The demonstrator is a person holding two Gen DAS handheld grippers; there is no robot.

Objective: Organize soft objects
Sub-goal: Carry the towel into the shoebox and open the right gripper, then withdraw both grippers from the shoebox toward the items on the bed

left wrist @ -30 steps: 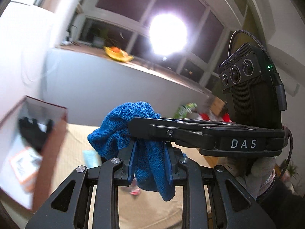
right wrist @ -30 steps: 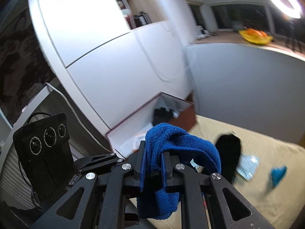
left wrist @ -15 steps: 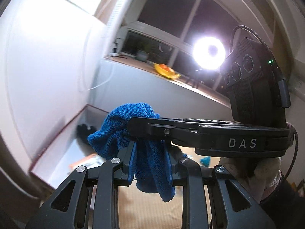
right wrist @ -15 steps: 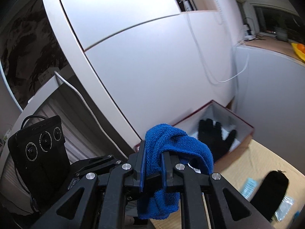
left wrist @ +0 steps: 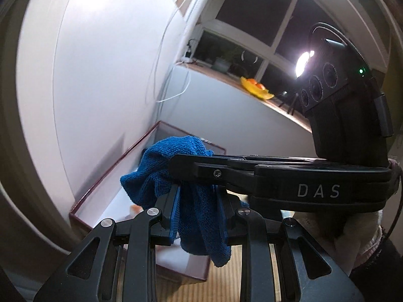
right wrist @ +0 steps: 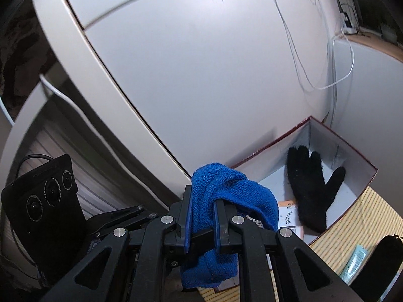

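Note:
Both grippers are shut on one blue terry cloth (left wrist: 199,201), which also shows in the right wrist view (right wrist: 221,196). My left gripper (left wrist: 197,203) pinches it with folds hanging below. My right gripper (right wrist: 201,216) crosses the left wrist view as a black bar marked DAS (left wrist: 289,183). The cloth hangs over the near end of an open box with a dark red rim (right wrist: 282,143), seen also in the left wrist view (left wrist: 105,176). A black glove (right wrist: 309,188) lies flat inside the box on a printed sheet (right wrist: 287,216).
The box stands on a straw mat (right wrist: 352,221) against white cabinet doors (right wrist: 201,63). A black pouch (right wrist: 377,264) and a small teal packet (right wrist: 355,259) lie on the mat at right. A windowsill with a yellow bowl (left wrist: 257,89) and a ring light is behind.
Both grippers have swung left with the cloth, from over the mat towards the box. The box and glove now sit closer and more central. Both grips are unchanged.

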